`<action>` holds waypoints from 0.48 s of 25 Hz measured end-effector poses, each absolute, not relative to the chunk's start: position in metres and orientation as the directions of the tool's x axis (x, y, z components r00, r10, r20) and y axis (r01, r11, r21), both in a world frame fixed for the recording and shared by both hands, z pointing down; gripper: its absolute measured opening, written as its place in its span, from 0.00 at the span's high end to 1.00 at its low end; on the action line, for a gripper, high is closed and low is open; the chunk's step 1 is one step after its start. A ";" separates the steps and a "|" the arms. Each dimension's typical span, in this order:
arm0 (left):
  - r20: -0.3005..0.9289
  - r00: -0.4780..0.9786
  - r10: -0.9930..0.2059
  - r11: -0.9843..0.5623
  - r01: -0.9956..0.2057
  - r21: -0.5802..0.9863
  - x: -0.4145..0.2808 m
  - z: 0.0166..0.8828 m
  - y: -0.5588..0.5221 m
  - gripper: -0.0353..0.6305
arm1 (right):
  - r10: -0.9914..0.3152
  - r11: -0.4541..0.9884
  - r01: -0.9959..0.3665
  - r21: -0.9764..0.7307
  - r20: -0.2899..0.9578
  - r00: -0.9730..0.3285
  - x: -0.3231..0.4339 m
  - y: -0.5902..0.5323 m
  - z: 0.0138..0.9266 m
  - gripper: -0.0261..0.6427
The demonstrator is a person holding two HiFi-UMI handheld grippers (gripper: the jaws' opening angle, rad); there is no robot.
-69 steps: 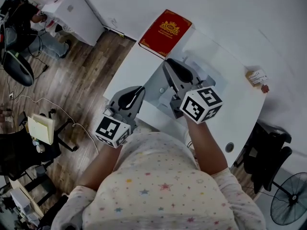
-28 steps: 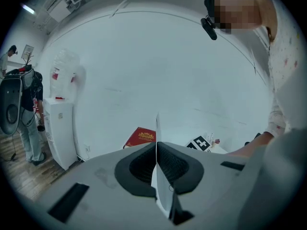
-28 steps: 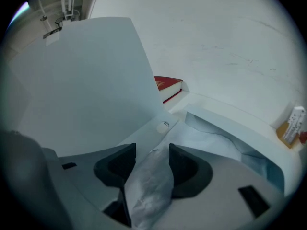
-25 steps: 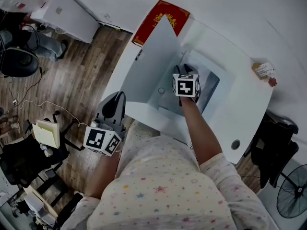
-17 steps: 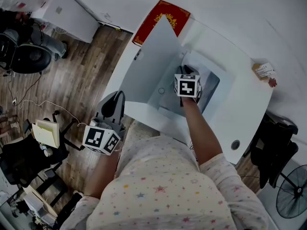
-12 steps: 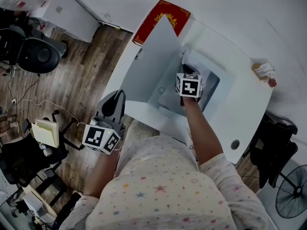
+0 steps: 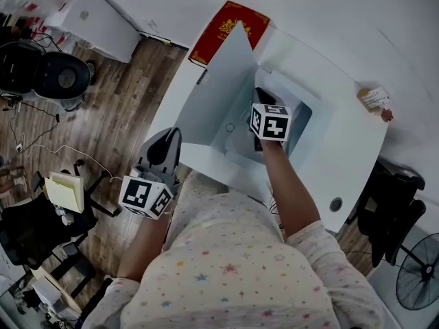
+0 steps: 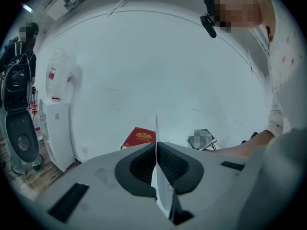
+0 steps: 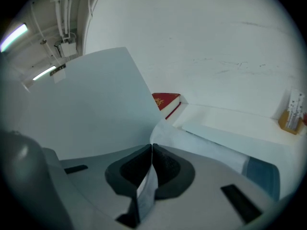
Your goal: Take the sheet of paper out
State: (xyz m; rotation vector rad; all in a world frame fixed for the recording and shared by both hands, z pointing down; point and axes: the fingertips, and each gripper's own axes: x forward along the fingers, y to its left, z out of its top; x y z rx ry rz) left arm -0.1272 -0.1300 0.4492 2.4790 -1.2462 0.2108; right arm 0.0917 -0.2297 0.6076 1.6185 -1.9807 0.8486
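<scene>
A grey-blue folder (image 7: 305, 125) lies open on the white table (image 7: 350, 163). Its cover (image 7: 216, 91) stands raised and leans left. My left gripper (image 7: 167, 144) is at the cover's near-left edge, and in the left gripper view the left gripper (image 8: 156, 150) is shut on that cover (image 8: 156, 126), seen edge-on. Over the folder's inside, my right gripper (image 7: 261, 98) points down. In the right gripper view the right gripper (image 9: 151, 152) is shut on the corner of a white sheet of paper (image 9: 192, 140), which curves up from the folder beside the cover (image 9: 91, 109).
A red book (image 7: 230, 29) lies at the table's far edge, partly behind the cover. A small card box (image 7: 372, 100) stands at the right, and a round hole (image 7: 335, 204) is near the front corner. An office chair (image 7: 58, 77) and a white cabinet (image 7: 96, 19) stand on the floor to the left.
The folder was shut at first and now stands open, held by the left gripper. Over the last second the right gripper has risen a little with the paper's corner; the left one stayed put.
</scene>
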 end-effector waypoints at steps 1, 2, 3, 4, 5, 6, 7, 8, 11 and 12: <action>0.287 0.602 -0.745 -0.549 -0.798 0.248 -0.127 0.449 -0.129 0.92 | -0.708 0.130 -0.974 -0.187 0.670 -0.223 0.090 -0.230 0.604 0.95; 0.287 0.604 -0.744 -0.551 -0.797 0.249 -0.127 0.449 -0.128 0.92 | -0.712 0.134 -0.972 -0.193 0.663 -0.230 0.088 -0.230 0.600 0.95; 0.287 0.606 -0.742 -0.553 -0.795 0.250 -0.126 0.449 -0.127 0.92 | -0.717 0.139 -0.970 -0.201 0.655 -0.238 0.086 -0.230 0.597 0.95; 0.287 0.609 -0.740 -0.554 -0.793 0.253 -0.126 0.450 -0.127 0.92 | -0.722 0.144 -0.967 -0.210 0.647 -0.247 0.084 -0.231 0.593 0.95; 0.287 0.612 -0.737 -0.556 -0.790 0.257 -0.125 0.450 -0.127 0.92 | -0.727 0.149 -0.964 -0.218 0.637 -0.257 0.082 -0.231 0.589 0.95; 0.288 0.616 -0.733 -0.558 -0.787 0.263 -0.125 0.450 -0.126 0.92 | -0.732 0.156 -0.962 -0.226 0.627 -0.266 0.080 -0.231 0.585 0.95; 0.289 0.619 -0.730 -0.559 -0.785 0.268 -0.124 0.450 -0.126 0.92 | -0.738 0.163 -0.959 -0.233 0.616 -0.275 0.078 -0.231 0.581 0.95; 0.290 0.622 -0.727 -0.562 -0.782 0.270 -0.124 0.450 -0.125 0.92 | -0.744 0.170 -0.956 -0.240 0.604 -0.285 0.076 -0.231 0.576 0.95; 0.290 0.630 -0.721 -0.570 -0.776 0.270 -0.123 0.450 -0.123 0.92 | -0.761 0.192 -0.947 -0.258 0.570 -0.310 0.070 -0.229 0.561 0.95; 0.290 0.632 -0.719 -0.572 -0.775 0.270 -0.122 0.449 -0.122 0.92 | -0.766 0.198 -0.944 -0.263 0.559 -0.317 0.068 -0.228 0.556 0.95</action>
